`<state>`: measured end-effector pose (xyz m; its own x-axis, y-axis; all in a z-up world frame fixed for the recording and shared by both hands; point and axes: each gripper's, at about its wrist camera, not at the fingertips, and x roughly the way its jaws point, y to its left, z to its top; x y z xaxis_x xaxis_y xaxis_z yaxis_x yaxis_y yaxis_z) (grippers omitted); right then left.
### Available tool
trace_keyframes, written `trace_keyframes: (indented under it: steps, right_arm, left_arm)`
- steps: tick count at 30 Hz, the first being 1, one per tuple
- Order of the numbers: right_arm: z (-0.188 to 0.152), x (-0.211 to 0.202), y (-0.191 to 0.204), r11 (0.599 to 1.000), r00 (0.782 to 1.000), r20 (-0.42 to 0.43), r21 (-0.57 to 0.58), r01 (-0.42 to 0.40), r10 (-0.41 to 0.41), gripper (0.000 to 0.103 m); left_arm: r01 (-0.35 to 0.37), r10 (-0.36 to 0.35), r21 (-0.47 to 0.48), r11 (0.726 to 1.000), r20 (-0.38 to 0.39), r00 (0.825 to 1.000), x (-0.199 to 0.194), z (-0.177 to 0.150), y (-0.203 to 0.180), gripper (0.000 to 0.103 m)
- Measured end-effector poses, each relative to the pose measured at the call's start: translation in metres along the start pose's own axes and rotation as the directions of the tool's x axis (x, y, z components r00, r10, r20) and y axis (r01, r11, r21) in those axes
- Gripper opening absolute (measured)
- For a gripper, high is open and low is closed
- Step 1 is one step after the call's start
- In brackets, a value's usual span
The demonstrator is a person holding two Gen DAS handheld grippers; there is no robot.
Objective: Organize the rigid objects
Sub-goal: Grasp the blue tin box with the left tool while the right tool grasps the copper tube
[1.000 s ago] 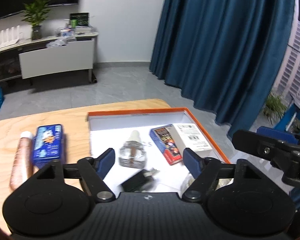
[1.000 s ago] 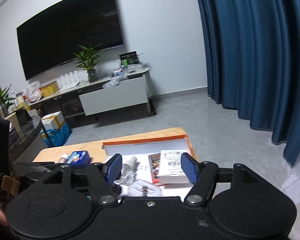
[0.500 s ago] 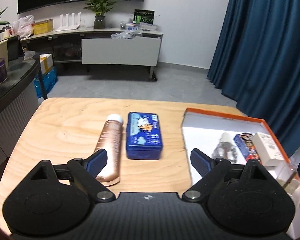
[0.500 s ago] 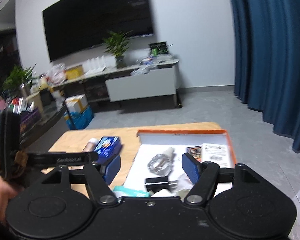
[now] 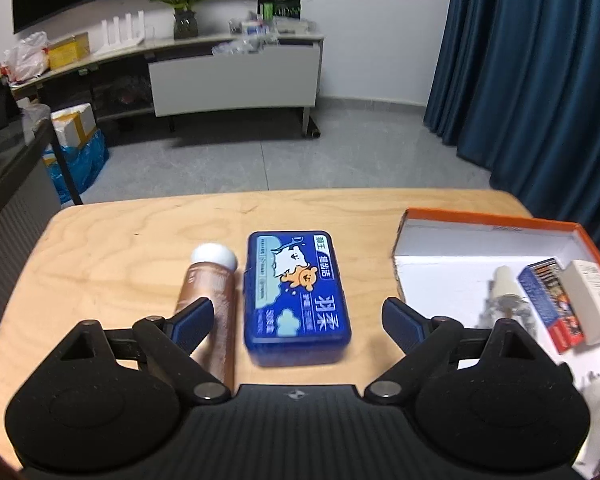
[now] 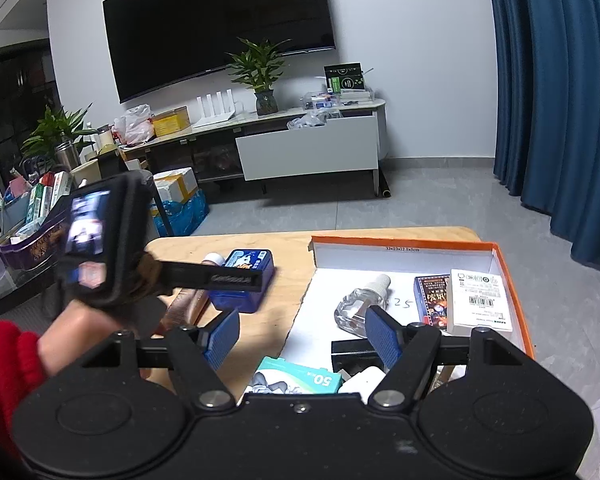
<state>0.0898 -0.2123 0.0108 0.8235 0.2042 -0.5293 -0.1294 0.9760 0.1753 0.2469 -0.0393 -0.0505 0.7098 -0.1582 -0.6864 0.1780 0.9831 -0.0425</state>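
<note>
A blue tin (image 5: 296, 296) lies on the wooden table (image 5: 120, 248), with a copper bottle (image 5: 210, 304) with a white cap along its left side. My left gripper (image 5: 298, 320) hovers open just before the tin, its fingers wider than the tin. To the right stands an orange-rimmed box (image 5: 480, 222) holding a clear glass bottle (image 6: 358, 306), a dark card box (image 6: 432, 300) and a white carton (image 6: 480, 300). My right gripper (image 6: 303, 336) is open over the box's near left part, holding nothing.
A teal packet (image 6: 300, 378) and a black item (image 6: 352, 350) lie at the box's near end. A hand (image 6: 80, 328) in a red sleeve carries the left gripper. A TV cabinet (image 6: 308, 148) and blue curtains (image 6: 560, 100) stand beyond the table.
My left gripper swung left from over the orange box to the blue tin and bottle, dropped lower, and its jaws widened. The right gripper turned slightly left.
</note>
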Motion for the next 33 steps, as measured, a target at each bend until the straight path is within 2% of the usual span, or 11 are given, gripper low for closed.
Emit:
trace_keyframes:
  steps: [3,7,11,13,15,17,20,25,28,30,33]
  right_arm:
    - [0.001,0.001,0.000,1.000,1.000,0.005,-0.005,-0.003,0.004,0.083]
    - [0.001,0.002,0.001,1.000,1.000,0.007,-0.003,-0.006,0.006,0.083]
    - [0.001,0.001,0.006,1.000,1.000,0.003,-0.017,-0.005,0.005,0.083]
    - [0.002,0.002,0.008,1.000,1.000,0.000,-0.021,0.000,0.000,0.083]
    - [0.003,0.001,0.010,1.000,1.000,0.000,-0.025,0.002,-0.002,0.083]
    - [0.003,0.002,0.012,1.000,1.000,-0.001,-0.028,0.008,-0.008,0.083]
    - [0.005,0.008,0.013,1.000,1.000,-0.016,-0.015,0.005,-0.006,0.083]
    - [0.009,0.031,0.028,1.000,0.997,-0.070,0.005,-0.029,0.029,0.083]
    - [0.014,0.052,0.046,0.998,0.992,-0.110,0.012,-0.057,0.058,0.084]
    - [0.018,0.072,0.061,0.996,0.985,-0.144,0.032,-0.089,0.092,0.084]
    - [0.020,0.108,0.089,0.991,0.970,-0.202,0.058,-0.124,0.134,0.085]
  left_arm:
    - [-0.033,0.032,0.050,0.998,0.007,0.999,0.010,0.005,-0.003,0.096]
    - [-0.033,0.032,0.069,0.997,0.012,0.999,0.016,0.011,-0.006,0.096]
    - [0.015,-0.013,0.065,0.998,-0.033,0.999,0.020,0.006,-0.012,0.092]
    - [-0.006,0.012,0.091,0.996,-0.074,0.997,0.029,0.000,-0.013,0.082]
    - [-0.005,0.008,0.074,0.997,-0.053,0.999,0.027,-0.002,-0.009,0.063]
    - [0.035,-0.031,0.068,0.997,-0.058,0.998,0.021,0.000,-0.006,0.063]
    - [0.030,-0.030,0.089,0.996,-0.002,1.000,0.001,0.001,-0.004,0.063]
    - [0.044,-0.046,0.024,0.999,0.070,0.996,-0.042,0.003,0.020,0.063]
    - [0.009,-0.006,-0.027,1.000,0.122,0.993,-0.072,-0.003,0.051,0.063]
    - [-0.036,0.045,-0.068,0.997,0.141,0.989,-0.090,-0.013,0.077,0.063]
    - [-0.118,0.135,-0.128,0.985,0.128,0.983,-0.108,-0.027,0.109,0.063]
